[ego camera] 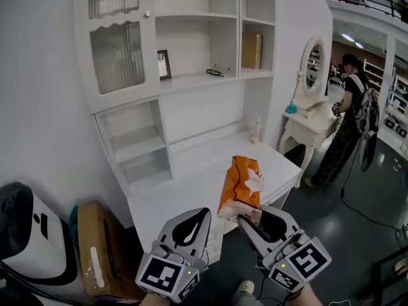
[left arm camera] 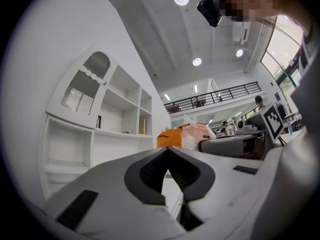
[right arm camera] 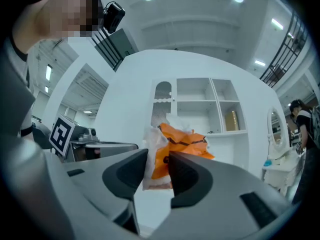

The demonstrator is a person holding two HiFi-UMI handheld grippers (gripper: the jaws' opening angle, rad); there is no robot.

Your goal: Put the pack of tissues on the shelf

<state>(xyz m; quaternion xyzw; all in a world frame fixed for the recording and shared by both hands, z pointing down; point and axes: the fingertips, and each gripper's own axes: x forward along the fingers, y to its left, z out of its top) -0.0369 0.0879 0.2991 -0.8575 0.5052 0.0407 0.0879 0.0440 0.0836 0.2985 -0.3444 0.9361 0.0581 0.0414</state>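
Observation:
The pack of tissues [ego camera: 240, 185] is orange with a white tissue sticking out of its top. It stands upright above the front of the white desk [ego camera: 185, 190], and my right gripper [ego camera: 246, 219] is shut on its lower end. In the right gripper view the pack [right arm camera: 179, 145] sits pinched between the two dark pads, with the white shelf unit [right arm camera: 205, 104] behind it. My left gripper [ego camera: 204, 213] is shut and holds nothing, just left of the pack. The left gripper view shows its closed tips [left arm camera: 167, 148] with the pack [left arm camera: 186, 135] to their right. The shelf unit [ego camera: 197, 75] rises behind the desk.
On the shelves are a small picture frame [ego camera: 164, 64], a pair of glasses [ego camera: 215, 72] and a tan box [ego camera: 252, 50]. A small bottle [ego camera: 255, 131] stands at the desk's back. A vanity with an oval mirror [ego camera: 312, 69] and a person [ego camera: 347, 113] are at the right. A cardboard box [ego camera: 97, 247] lies at the lower left.

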